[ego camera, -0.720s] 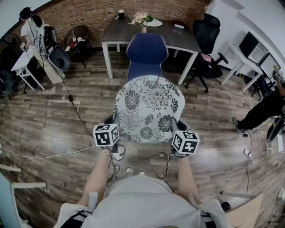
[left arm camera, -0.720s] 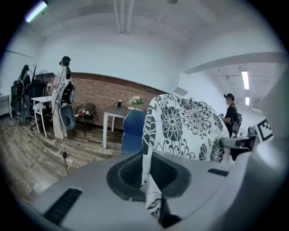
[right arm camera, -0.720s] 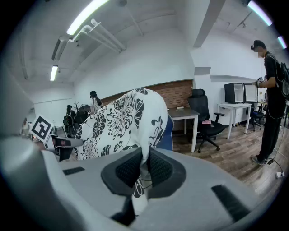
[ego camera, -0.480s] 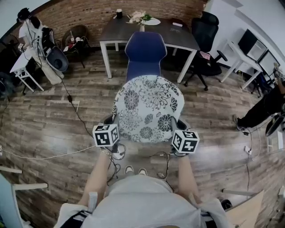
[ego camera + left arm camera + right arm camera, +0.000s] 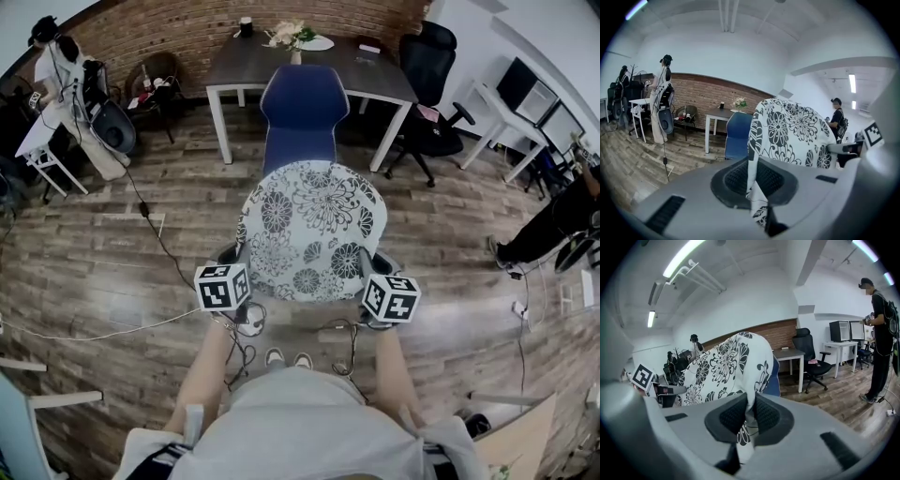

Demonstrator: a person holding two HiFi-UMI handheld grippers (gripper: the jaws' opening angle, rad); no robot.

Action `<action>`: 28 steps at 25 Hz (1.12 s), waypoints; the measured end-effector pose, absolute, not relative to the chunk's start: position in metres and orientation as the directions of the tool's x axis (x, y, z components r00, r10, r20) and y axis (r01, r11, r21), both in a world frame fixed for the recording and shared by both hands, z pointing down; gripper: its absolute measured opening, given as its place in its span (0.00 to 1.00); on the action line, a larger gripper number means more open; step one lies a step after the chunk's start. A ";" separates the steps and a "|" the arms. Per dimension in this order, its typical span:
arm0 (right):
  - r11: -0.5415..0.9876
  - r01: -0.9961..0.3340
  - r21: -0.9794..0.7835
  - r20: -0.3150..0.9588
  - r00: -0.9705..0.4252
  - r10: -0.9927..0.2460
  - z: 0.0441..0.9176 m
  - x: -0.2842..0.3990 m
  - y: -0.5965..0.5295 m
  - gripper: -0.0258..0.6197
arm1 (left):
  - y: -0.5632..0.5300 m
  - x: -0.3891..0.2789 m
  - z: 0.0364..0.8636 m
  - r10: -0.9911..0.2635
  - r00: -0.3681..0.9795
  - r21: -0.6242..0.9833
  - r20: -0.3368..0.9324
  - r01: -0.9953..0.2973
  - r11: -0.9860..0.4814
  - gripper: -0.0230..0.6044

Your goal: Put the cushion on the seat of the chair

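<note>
A round white cushion (image 5: 309,228) with black flower print hangs in the air between my two grippers, its face tilted up toward me. My left gripper (image 5: 236,261) is shut on the cushion's left edge (image 5: 754,154), the fabric pinched between the dark pads. My right gripper (image 5: 373,267) is shut on the cushion's right edge (image 5: 749,420) in the same way. The blue chair (image 5: 302,112) stands straight ahead beyond the cushion, at the dark table; the cushion hides the near part of its seat. In both gripper views the cushion (image 5: 726,364) fills the middle.
A dark table (image 5: 375,80) with flowers and a plate stands behind the chair. A black office chair (image 5: 433,103) is at the right. People stand at the far left (image 5: 66,84) and right (image 5: 553,230). Cables (image 5: 150,220) trail over the wooden floor.
The view has shifted slightly forward: the blue chair and table sit a little higher in the picture. Both grippers keep their hold on the cushion in the same pose.
</note>
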State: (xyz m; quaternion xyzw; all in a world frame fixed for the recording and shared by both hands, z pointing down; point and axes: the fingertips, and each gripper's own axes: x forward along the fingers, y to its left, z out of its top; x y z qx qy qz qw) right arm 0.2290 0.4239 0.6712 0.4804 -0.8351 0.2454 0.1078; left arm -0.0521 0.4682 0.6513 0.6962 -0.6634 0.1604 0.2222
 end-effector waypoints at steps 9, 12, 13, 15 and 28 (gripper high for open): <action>0.378 -0.878 -0.293 0.430 -0.475 -0.768 0.673 0.207 0.422 0.08 | 0.456 -0.075 0.650 -0.855 0.113 0.106 0.507 -0.992 -0.069 0.06; 0.360 -0.883 -0.300 0.442 -0.463 -0.768 0.677 0.204 0.420 0.08 | 0.450 -0.079 0.654 -0.846 0.127 0.109 0.518 -0.991 -0.082 0.06; 0.356 -0.884 -0.302 0.446 -0.461 -0.767 0.678 0.203 0.418 0.08 | 0.448 -0.080 0.655 -0.843 0.131 0.110 0.521 -0.990 -0.086 0.06; 0.352 -0.885 -0.306 0.450 -0.460 -0.765 0.681 0.201 0.413 0.08 | 0.443 -0.081 0.658 -0.840 0.134 0.113 0.526 -0.990 -0.087 0.06; 0.355 -0.884 -0.304 0.460 -0.462 -0.758 0.693 0.193 0.320 0.08 | 0.357 -0.089 0.673 -0.834 0.116 0.115 0.539 -0.991 -0.064 0.06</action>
